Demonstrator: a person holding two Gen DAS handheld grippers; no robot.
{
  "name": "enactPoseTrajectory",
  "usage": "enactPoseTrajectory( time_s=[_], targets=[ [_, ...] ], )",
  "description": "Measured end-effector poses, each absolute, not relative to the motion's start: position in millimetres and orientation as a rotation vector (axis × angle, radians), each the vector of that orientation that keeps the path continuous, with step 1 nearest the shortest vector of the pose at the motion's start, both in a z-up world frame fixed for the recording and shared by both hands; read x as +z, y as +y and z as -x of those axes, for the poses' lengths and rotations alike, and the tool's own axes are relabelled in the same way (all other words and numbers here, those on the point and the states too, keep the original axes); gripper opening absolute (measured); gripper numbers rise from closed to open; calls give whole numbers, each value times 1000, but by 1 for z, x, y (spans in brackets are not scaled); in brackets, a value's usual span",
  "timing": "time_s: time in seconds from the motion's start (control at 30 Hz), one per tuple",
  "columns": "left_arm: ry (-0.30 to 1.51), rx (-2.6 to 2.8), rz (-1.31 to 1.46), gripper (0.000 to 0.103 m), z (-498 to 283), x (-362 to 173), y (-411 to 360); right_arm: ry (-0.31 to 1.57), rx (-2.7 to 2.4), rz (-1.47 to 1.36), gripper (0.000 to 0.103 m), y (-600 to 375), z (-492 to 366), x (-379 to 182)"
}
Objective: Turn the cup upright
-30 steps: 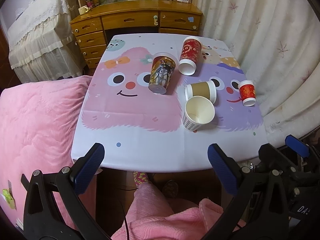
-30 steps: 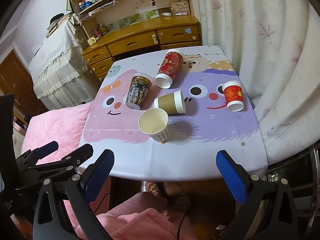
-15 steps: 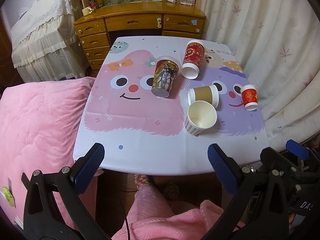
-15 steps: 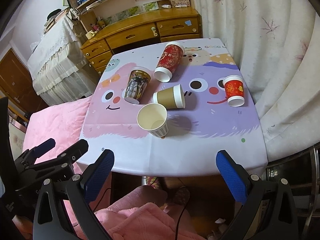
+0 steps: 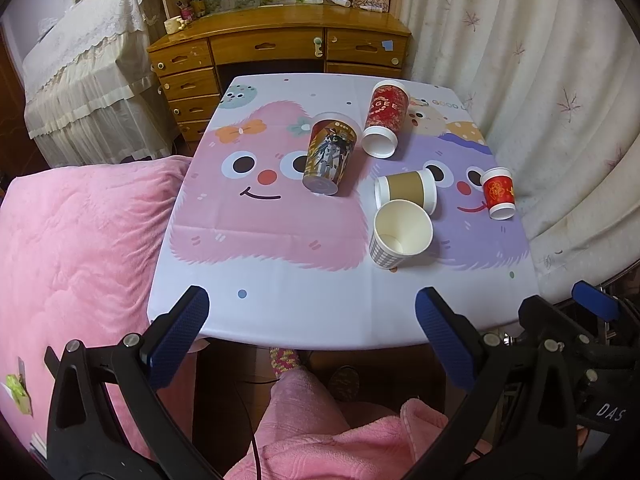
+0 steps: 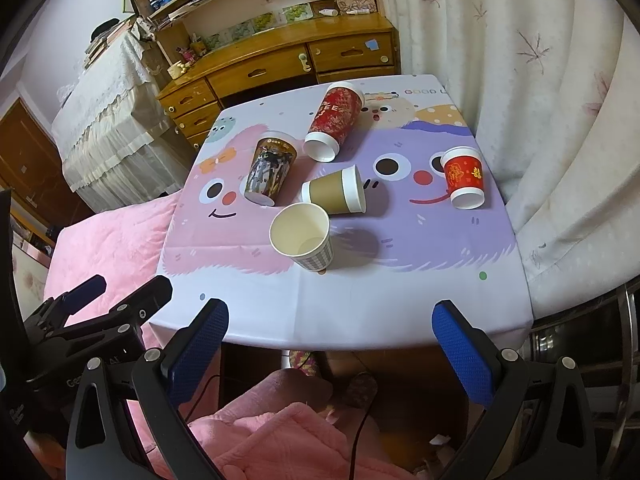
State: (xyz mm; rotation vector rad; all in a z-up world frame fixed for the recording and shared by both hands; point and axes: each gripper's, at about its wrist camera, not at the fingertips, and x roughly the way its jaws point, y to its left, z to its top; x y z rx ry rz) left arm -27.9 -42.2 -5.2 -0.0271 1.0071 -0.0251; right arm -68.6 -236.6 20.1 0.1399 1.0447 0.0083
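Note:
Several paper cups are on a table point(image 5: 280, 280) point(image 6: 400, 304) with a cartoon cloth. A checked cup point(image 5: 400, 236) point(image 6: 304, 236) stands upright, mouth up. A brown cup point(image 5: 406, 190) point(image 6: 334, 196) lies on its side. A tall red cup point(image 5: 384, 118) point(image 6: 334, 120) and a robot-print cup point(image 5: 330, 156) point(image 6: 270, 170) also lie on their sides. A small red cup point(image 5: 498, 192) point(image 6: 464, 178) lies tilted at the right. My left gripper point(image 5: 312, 320) and right gripper point(image 6: 330, 330) are open and empty, both short of the table's near edge.
A pink quilted bed point(image 5: 80, 240) lies left of the table. A wooden desk with drawers point(image 5: 280, 48) stands behind it. A white curtain point(image 5: 540, 80) hangs along the right side. My pink-clad legs point(image 5: 304, 420) are below the near edge.
Both grippers have drawn back and up a little from the table, so it looks smaller and farther. The cups have not moved. Both jaws stay open.

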Motion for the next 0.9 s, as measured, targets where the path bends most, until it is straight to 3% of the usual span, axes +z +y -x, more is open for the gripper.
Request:
enactPoseTrajectory(
  time_s=[0.9],
  targets=[
    [1003,-21,26,102,28,-3,-43,1031,-2,-131,103,-236,69,22]
  ],
)
